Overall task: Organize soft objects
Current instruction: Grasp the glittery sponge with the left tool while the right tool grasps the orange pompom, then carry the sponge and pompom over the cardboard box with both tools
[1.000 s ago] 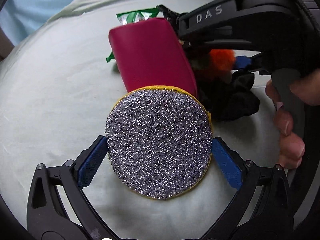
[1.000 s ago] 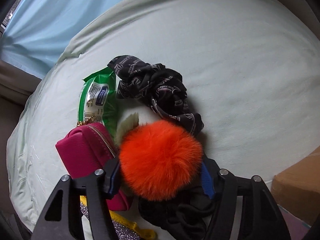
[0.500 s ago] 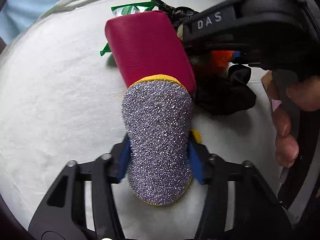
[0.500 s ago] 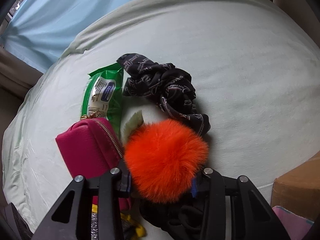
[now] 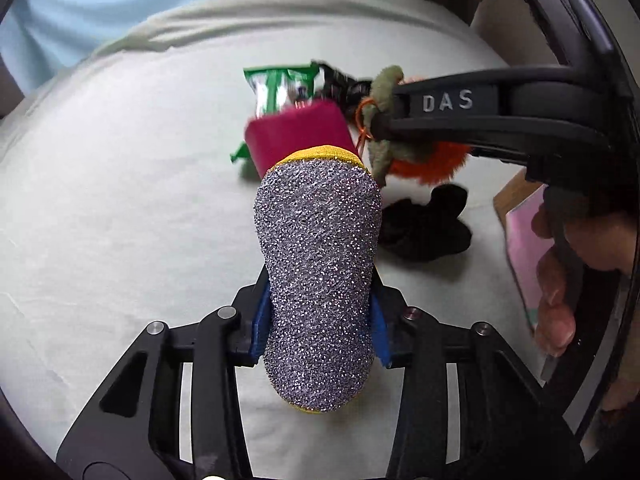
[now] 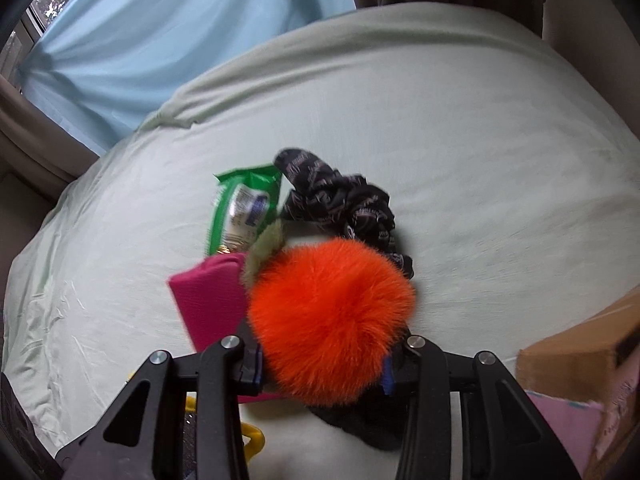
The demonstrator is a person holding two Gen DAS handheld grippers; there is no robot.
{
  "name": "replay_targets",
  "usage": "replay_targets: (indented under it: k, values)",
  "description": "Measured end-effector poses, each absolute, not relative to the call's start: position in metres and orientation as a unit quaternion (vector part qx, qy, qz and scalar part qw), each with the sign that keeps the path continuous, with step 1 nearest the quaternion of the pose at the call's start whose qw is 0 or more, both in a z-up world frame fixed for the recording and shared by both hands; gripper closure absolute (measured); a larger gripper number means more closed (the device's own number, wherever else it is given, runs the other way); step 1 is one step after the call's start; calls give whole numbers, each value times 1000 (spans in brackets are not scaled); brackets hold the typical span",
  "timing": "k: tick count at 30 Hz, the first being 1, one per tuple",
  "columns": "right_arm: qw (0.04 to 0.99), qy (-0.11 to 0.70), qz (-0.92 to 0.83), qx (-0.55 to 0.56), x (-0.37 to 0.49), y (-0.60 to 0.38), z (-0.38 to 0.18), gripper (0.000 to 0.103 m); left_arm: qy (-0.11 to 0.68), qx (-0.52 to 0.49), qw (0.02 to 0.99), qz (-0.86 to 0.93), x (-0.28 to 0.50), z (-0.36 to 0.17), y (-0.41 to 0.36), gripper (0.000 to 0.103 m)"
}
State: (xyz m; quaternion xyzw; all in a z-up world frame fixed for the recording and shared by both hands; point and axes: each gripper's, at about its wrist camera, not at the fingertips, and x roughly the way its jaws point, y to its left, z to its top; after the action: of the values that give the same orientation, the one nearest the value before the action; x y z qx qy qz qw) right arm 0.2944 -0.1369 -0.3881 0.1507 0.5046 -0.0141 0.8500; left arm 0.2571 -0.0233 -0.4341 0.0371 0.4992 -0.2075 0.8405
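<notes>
My left gripper (image 5: 318,330) is shut on a silver glittery scrub sponge (image 5: 318,264) with a yellow rim, squeezed narrow and held above the pale sheet (image 5: 120,220). My right gripper (image 6: 322,368) is shut on an orange fur pom-pom (image 6: 330,320) with a green felt leaf (image 6: 266,248), lifted off the sheet; it also shows in the left wrist view (image 5: 432,160). A magenta zip pouch (image 6: 210,300), a green wipes packet (image 6: 246,208), a black printed scrunchie (image 6: 340,208) and a black cloth (image 5: 424,226) lie on the sheet.
A cardboard box (image 6: 584,348) with a pink lining (image 6: 560,420) stands at the right edge of the bed. A light blue curtain (image 6: 160,40) hangs behind the bed. My right hand (image 5: 560,292) on its gripper fills the right of the left wrist view.
My left gripper closed on the sponge, squeezing it narrow, and lifted it. My right gripper closed on the pom-pom and raised it; the green leaf now shows.
</notes>
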Motion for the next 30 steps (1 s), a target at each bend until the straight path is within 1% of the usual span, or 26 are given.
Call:
replay_targets:
  k: [7,14,20,24,30]
  values:
    - [869,476,-4,137,278,-128,-325,66,470,30,860,-196,245,-378,-9,66]
    - [887,446,2,124,242,-119,-243,66,431,20,881,-195,229,-294,10,66]
    - [896,429,0,117,198,-121,-176,66,417,8,887,-199,215,-229,17,66]
    - [901,418,-2,117,169,-126,-144,66,408,-1,890,-203,201,-189,11,66]
    - [908,403,-13,117,134,-154,-104,66,395,-4,895,-208,183,-147,-19,66]
